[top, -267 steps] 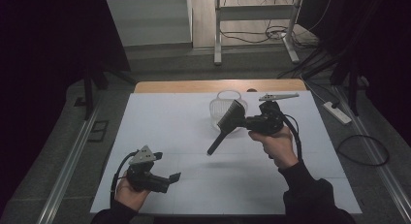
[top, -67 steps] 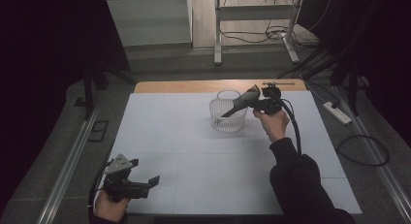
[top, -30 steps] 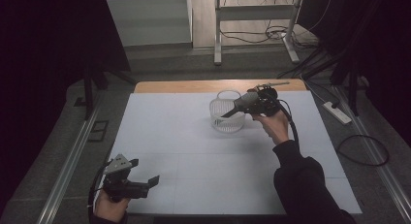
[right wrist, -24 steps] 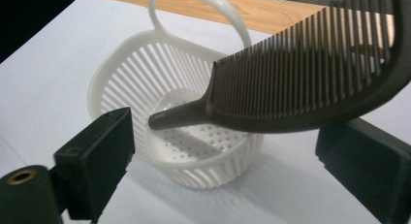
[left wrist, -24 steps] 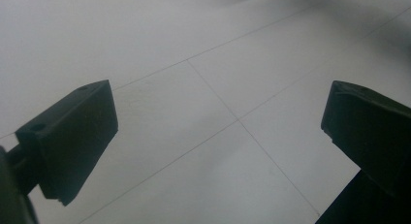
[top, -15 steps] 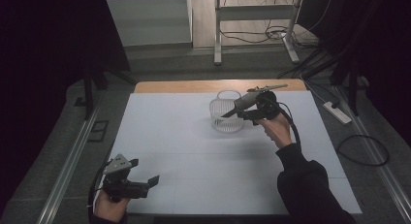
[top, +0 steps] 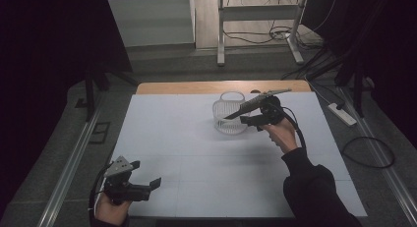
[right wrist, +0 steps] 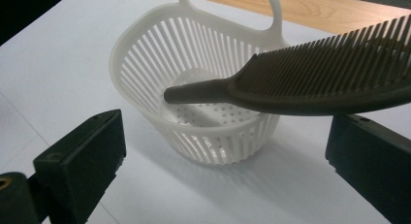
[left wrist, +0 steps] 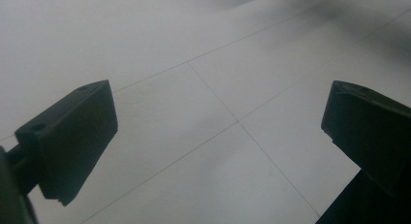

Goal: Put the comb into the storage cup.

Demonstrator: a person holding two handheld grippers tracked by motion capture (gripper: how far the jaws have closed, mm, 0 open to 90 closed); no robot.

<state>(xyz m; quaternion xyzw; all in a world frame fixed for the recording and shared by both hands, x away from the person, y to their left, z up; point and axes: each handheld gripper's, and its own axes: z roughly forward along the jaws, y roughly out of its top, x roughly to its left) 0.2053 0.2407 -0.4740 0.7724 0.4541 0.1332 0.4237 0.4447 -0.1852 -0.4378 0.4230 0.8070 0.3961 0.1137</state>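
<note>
1. The right gripper point(right wrist: 223, 136) fingers have just been opening and now stand wide, gripping nothing. The comb point(right wrist: 315, 83) is loose, its handle tip over the white basket point(right wrist: 145, 35) by the surface's far edge.
2. Risk: the long comb could catch the rim, tip the light basket or slide out.
3. The left gripper point(left wrist: 218, 107), fingers wide and empty at the near left corner, can't steady anything.

White table top point(top: 196, 138) in middle of room. Wooden strip point(top: 196, 87) along table's far edge. Grey floor point(top: 162, 60) all around table. Metal rail point(top: 69, 168) on floor left of table, another point(top: 378, 158) on right. White power strip point(top: 342, 114) and black cables right of table. White metal frame point(top: 258, 20) behind table. Dark curtains both sides.
</note>
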